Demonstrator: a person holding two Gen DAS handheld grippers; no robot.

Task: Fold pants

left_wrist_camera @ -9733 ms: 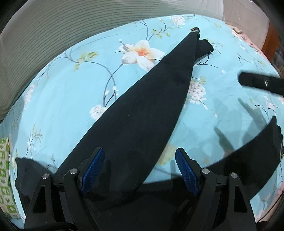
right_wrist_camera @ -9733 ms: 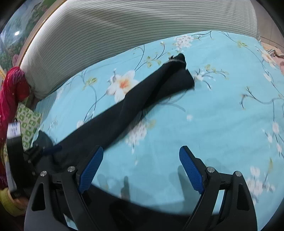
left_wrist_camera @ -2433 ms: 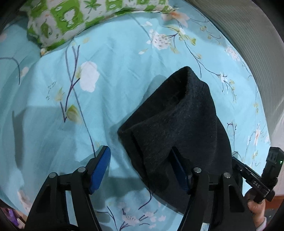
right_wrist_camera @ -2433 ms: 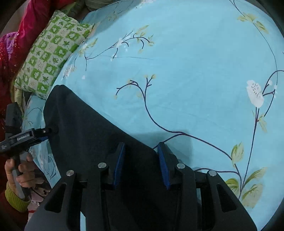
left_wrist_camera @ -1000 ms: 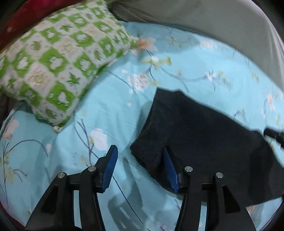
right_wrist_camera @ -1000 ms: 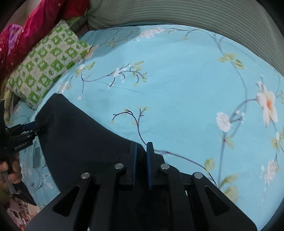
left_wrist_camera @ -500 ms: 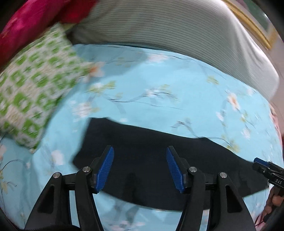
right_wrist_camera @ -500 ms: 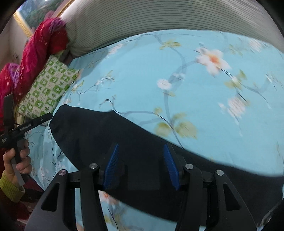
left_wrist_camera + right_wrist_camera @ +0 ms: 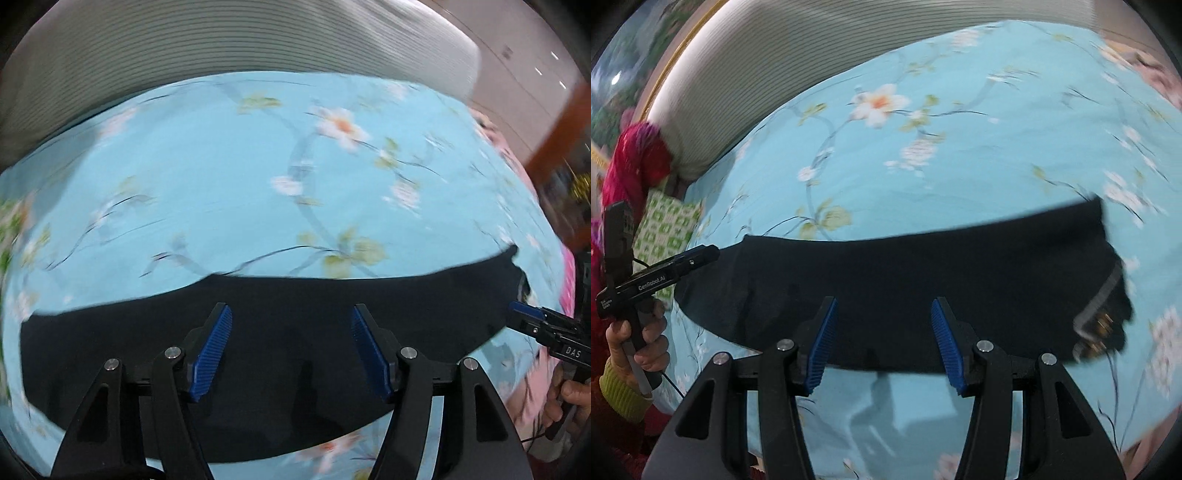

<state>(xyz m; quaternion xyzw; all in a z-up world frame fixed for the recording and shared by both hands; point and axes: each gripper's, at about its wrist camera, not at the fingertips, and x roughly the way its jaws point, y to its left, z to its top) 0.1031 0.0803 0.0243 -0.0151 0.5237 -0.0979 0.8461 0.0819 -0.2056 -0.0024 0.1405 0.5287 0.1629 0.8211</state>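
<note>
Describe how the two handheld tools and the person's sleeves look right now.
Both tools are matte black with ribbed blue pads and silver pivot screws. The left tool bears white "GenRobot.AI" lettering and a thin black cable; the right tool reads "DAS". The left hand shows a yellow-green cuff under a red sleeve.

Matt black cloth pants [image 9: 923,273], smooth floral cotton-look bedsheet [image 9: 960,166], ribbed blue rubbery pads [image 9: 212,349], matt black plastic jaws.

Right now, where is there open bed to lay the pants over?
Bare sheet lies between the pants and the striped headboard. Only a thin strip shows on the near side. The green pillow and red cloth crowd the left end.
</note>
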